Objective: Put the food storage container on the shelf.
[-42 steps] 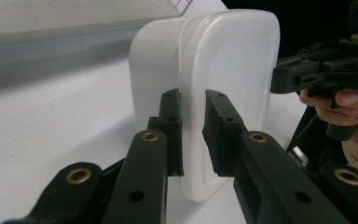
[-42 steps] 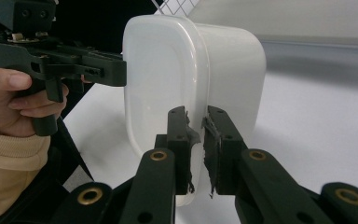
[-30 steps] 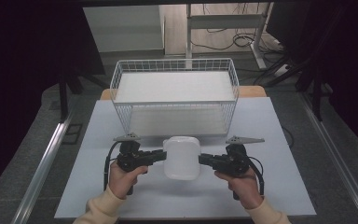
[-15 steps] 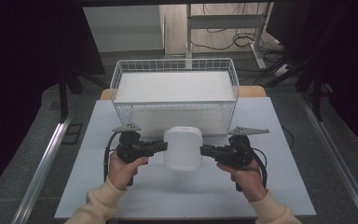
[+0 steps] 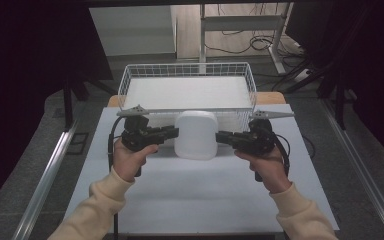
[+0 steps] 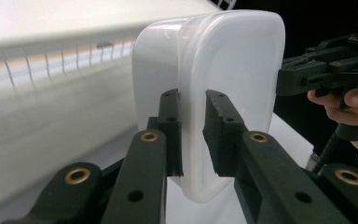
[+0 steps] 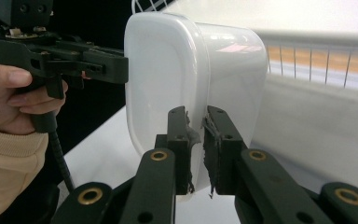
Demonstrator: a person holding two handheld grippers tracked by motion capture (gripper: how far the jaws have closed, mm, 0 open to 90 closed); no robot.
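Observation:
A white plastic container (image 5: 196, 134) with rounded corners hangs tilted on its side above the table, just in front of the wire basket (image 5: 187, 67). My left gripper (image 5: 176, 133) is shut on the container's left rim, and my right gripper (image 5: 219, 136) is shut on its right rim. In the left gripper view the jaws of the left gripper (image 6: 193, 100) pinch the thin wall of the container (image 6: 228, 70). In the right gripper view the right gripper (image 7: 196, 116) clamps the edge of the container (image 7: 186, 65) between worn pads.
The white wire basket has a white liner and stands at the table's far edge. A white mat (image 5: 205, 195) covers the table below the hands. Metal rails (image 5: 45, 180) run along both sides, and cables lie on the floor behind.
Both grippers have risen with the container held between them, and it now sits closer to the basket's front wall in the high view.

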